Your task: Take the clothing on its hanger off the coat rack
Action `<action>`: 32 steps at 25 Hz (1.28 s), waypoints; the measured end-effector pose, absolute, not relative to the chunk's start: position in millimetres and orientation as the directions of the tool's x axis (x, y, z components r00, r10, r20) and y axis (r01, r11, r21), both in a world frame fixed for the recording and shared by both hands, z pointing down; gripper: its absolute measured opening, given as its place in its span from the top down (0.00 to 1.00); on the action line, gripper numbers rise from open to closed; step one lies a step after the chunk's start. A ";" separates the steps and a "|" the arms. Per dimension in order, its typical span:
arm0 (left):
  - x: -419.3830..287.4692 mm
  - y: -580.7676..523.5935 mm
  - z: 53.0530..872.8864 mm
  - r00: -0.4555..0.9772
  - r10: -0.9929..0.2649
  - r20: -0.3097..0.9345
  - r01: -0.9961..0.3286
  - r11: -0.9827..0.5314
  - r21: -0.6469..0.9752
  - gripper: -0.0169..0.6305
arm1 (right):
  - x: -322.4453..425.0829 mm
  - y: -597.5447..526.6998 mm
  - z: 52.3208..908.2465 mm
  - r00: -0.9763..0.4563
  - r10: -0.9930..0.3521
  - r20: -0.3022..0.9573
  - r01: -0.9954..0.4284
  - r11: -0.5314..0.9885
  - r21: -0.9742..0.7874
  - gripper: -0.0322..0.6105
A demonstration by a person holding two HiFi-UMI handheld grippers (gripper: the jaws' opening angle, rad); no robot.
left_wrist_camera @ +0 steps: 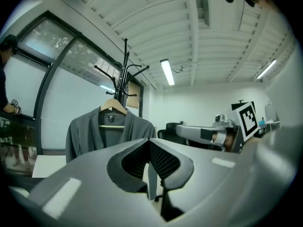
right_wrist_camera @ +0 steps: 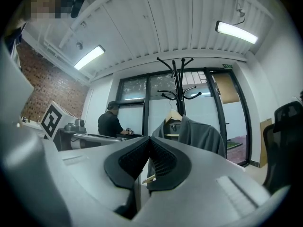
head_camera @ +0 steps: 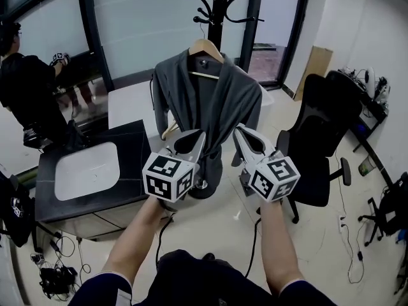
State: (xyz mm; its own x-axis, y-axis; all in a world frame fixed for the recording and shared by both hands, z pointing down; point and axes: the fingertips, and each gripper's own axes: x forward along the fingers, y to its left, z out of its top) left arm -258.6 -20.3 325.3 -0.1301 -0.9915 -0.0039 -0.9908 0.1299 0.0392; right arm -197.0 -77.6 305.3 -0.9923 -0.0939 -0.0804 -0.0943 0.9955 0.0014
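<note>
My left tool (head_camera: 203,134) and right tool (head_camera: 237,131) are both pressed together, empty. I see the grey robe (head_camera: 207,101) on its wooden hanger (head_camera: 205,46) on the coat rack (head_camera: 220,5).

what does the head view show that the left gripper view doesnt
Only the head view: the white basin in a dark counter, the cables, the leaning cardboard sheet, and the marker cube on the left tongs. Only the left gripper view: the ribbed ceiling with its strip light. Both: the grey garment on its wooden hanger on the black coat rack, and the right tongs.
</note>
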 end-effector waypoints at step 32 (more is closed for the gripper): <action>-375.9 -108.8 305.7 -0.070 -0.996 -0.055 -0.997 0.069 0.018 0.95 | -310.6 -165.5 276.4 -0.976 -0.205 -0.066 -0.211 0.973 0.095 0.95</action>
